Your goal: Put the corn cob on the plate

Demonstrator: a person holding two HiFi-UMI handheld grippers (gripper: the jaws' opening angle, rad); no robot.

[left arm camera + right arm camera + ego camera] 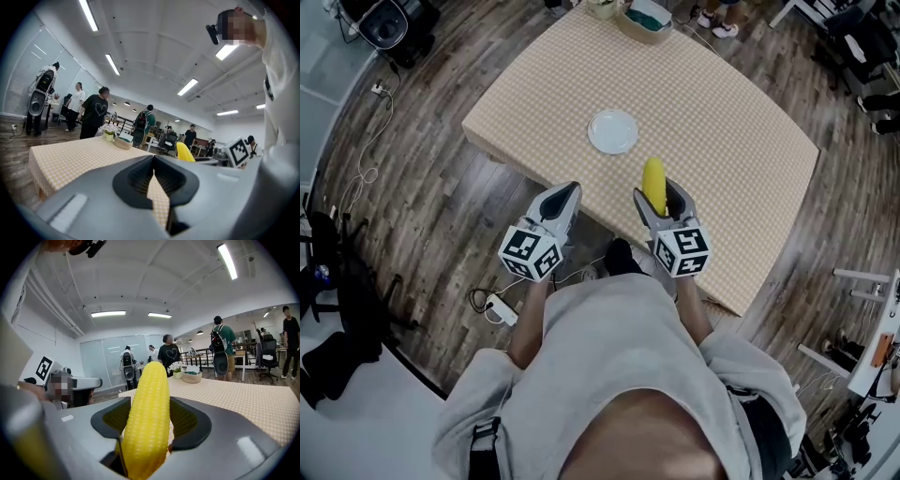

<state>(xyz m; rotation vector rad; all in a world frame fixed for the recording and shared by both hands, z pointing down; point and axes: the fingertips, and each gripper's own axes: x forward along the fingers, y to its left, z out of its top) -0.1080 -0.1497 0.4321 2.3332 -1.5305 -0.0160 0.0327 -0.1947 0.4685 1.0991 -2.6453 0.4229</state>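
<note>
Here the right gripper [150,420] is clamped on the corn cob [147,413]: both ribbed pads press its yellow sides, and the cob runs lengthwise along the jaws, its rounded tip sticking out past the fingertips. In the head view, that tip lies over the near edge of the checked table [731,122]. The white plate [613,131] sits farther in on the tablecloth, ahead of the cob and to its left, apart from it.

The left gripper [153,180] has its jaws drawn together, the tips meeting with only a thin wedge of tablecloth showing behind them, and nothing between them. It is off the table's near corner, over the wood floor [441,216].

Both grippers are held side by side just in front of the person's chest, pointing towards the table and tipped a little downward, marker cubes nearest the body. Bare forearms reach out of grey sleeves [741,375] to them.

At the table's far end stand a bowl [192,376] and a small pot of white flowers [176,371].
</note>
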